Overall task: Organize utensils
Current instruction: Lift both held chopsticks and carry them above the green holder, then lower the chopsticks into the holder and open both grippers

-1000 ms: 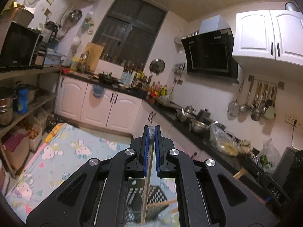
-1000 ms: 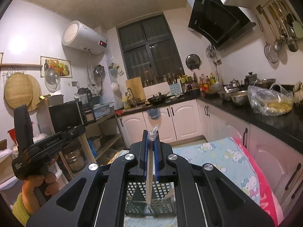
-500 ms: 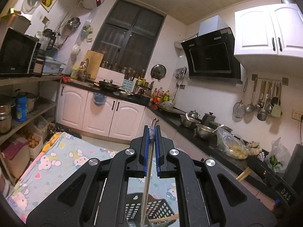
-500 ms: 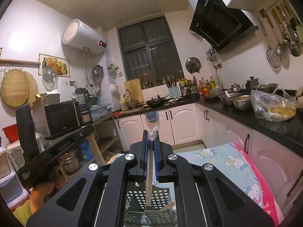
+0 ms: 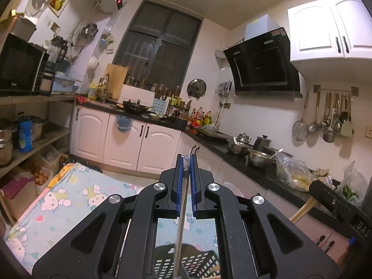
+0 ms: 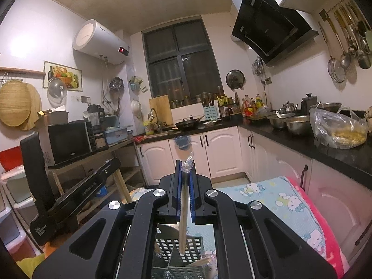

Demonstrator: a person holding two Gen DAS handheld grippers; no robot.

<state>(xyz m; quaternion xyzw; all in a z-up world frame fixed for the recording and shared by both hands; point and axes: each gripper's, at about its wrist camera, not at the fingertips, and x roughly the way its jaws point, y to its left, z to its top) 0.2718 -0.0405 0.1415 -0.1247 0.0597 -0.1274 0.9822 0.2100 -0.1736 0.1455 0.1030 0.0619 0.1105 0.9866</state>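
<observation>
Left tool [image 5: 186, 162] and right tool [image 6: 185, 166], each closed on a wrapped chopstick [image 5: 180, 230] [image 6: 183, 216], held above a black basket [image 6: 186, 253].

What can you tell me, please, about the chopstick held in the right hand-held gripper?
The chopstick is a slim, pale, wooden-looking stick in a clear plastic wrapper that crumples out past the fingertips. The right hand-held gripper is shut on it, blue pads pressing both sides. It lies along the fingers, its lower end hanging over the black perforated basket; whether it touches the basket is unclear.
</observation>
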